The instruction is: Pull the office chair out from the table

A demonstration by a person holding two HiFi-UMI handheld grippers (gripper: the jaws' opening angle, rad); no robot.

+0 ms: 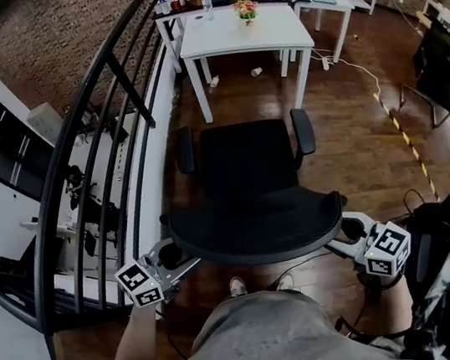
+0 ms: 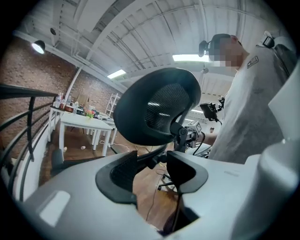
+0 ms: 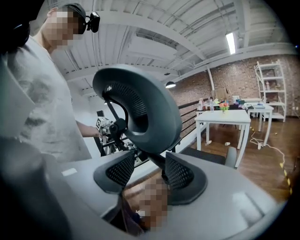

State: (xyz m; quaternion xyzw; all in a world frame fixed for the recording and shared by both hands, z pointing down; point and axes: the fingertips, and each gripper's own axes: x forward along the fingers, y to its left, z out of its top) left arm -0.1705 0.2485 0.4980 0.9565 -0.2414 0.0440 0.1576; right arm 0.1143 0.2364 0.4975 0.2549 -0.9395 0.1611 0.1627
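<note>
Straddling the top edge of the chair (image 1: pixel 246 176), your left claw (image 2: pixel 152 168) and right claw (image 3: pixel 149 171) stand apart, unclamped; pulling now could slip both off, leaving it near the far worktop (image 1: pixel 220 44).

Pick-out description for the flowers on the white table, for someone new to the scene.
Find the white table just beyond the black office chair. Near its far edge stands a small bunch of flowers, pink and yellow, the only brightly coloured thing on that top.

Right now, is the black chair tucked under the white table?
No, the office chair stands clear of the white table, with bare wooden floor between them.
</note>
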